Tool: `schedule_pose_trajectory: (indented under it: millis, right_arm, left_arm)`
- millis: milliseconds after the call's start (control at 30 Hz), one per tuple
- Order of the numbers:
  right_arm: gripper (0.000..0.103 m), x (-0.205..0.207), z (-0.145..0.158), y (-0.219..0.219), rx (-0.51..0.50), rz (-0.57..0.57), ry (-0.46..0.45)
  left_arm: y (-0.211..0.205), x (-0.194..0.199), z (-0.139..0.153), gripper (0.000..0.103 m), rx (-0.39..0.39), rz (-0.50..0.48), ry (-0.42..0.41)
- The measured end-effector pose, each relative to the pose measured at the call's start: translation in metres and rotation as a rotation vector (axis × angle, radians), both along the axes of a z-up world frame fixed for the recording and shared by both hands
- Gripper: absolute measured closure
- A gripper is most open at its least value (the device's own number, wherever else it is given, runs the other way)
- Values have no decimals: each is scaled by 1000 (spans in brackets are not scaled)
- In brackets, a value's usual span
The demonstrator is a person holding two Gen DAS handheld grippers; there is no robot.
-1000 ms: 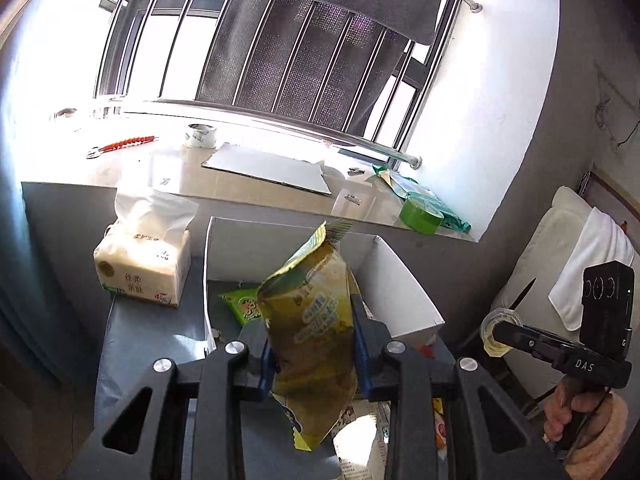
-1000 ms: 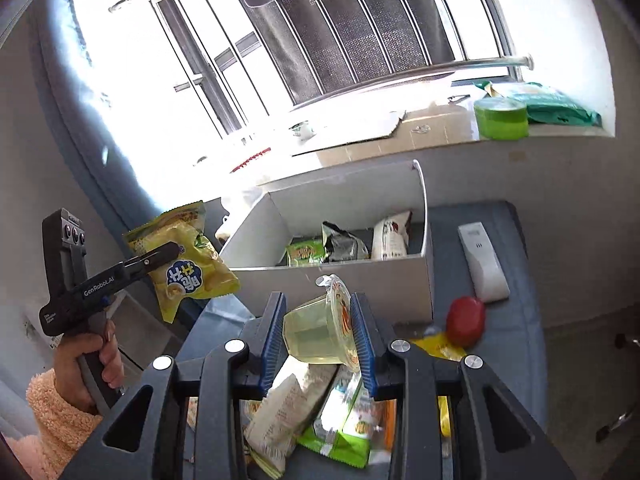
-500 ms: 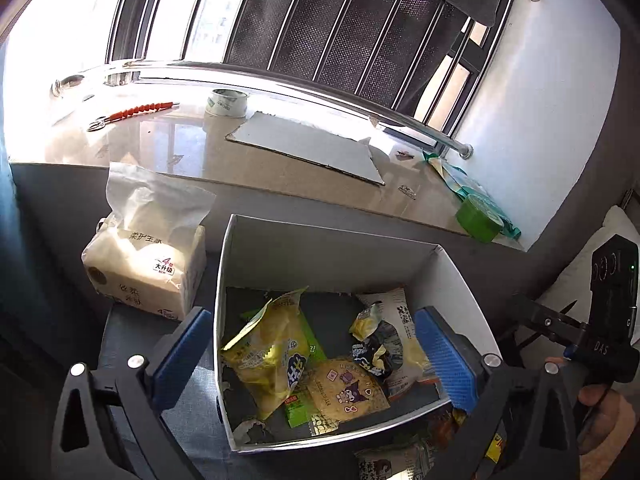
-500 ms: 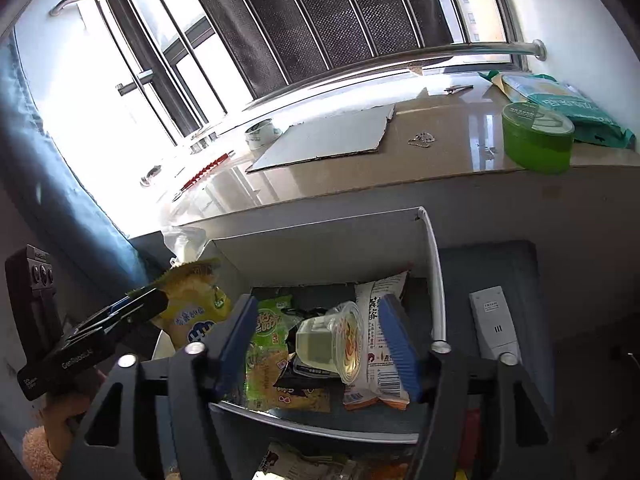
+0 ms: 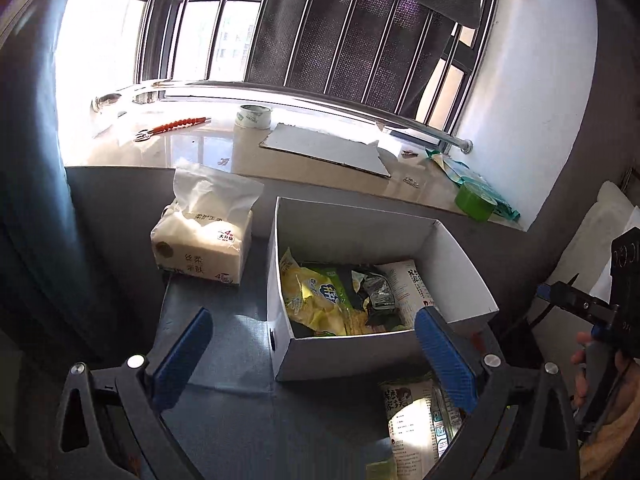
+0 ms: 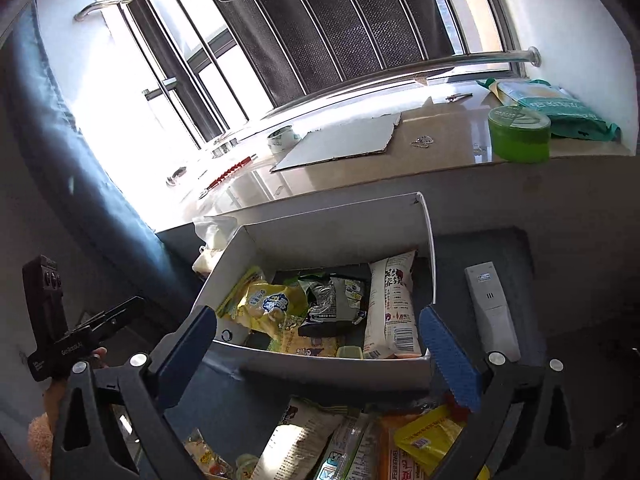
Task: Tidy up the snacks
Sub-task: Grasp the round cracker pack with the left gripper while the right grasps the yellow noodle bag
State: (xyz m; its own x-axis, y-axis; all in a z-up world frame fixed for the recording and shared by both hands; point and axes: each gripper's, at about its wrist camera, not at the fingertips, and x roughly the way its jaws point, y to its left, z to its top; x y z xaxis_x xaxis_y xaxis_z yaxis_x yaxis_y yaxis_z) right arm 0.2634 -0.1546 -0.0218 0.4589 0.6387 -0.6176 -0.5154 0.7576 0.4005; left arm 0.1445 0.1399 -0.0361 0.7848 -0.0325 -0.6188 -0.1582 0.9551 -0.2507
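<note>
Left wrist view: left gripper [image 5: 316, 354] spread wide, holding nothing, low in frame. White box [image 5: 384, 344] at centre, containing yellow chip bag [image 5: 316, 296] and dark packet [image 5: 378, 292]. Tissue pack [image 5: 204, 246] left of box.

Right wrist view: right gripper [image 6: 318, 356] spread wide, holding nothing. White noodle packet [image 6: 390, 308] inside box; loose snacks [image 6: 360, 444] along bottom edge; remote [image 6: 492, 312] at right.

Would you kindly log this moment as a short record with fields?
left gripper: open, empty, short of the box
right gripper: open, empty, at the box's near wall
box: white, open-topped, on the grey surface
in box: yellow bag, dark bag, white pack, others
loose snacks: pile in front of the box
beside box: tissue pack on one side, remote on the other
</note>
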Motion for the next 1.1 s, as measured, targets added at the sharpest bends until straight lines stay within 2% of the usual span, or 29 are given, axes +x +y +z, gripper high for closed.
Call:
schedule_pose_trajectory:
  millis: [100,200,267,433,567,700,800,967,1033,1100]
  right_arm:
    - [0,-33,-1,-9,-11,20,-26]
    - [0,-67,-16,-21,4,43,-18]
    - [0,-90,-35,-29,11,34,19]
    - [0,-138,-95,-40,-37,65,188]
    - [0,-156,-125,-53,-36,39,283]
    - [0,-164,-128,-61,-9,6,305]
    - [0,-166,-124,-56,-42,25,281]
    - [0,-171,-116,-43,-67,58,240]
    - [0,-172,-115,-39,-87,63,226]
    - [0,-172,-115,-39,-97,61,220]
  left_arm:
    - [-8,-36,-8,0,-2,-25,2]
    - [-20,-70,-31,0,32,-38,47]
    - [-25,-92,-52,0,40,-39,90]
    - [-31,-124,-107,0,76,-76,236]
    - [-36,-131,-125,0,113,-122,291]
    - [-47,-126,-137,0,172,-189,336]
    - [-59,-115,-148,0,231,-220,384]
    - [-72,-100,-164,0,315,-259,418]
    - [-69,-94,-166,0,285,-261,417]
    - [-60,-89,-169,1,215,-258,416]
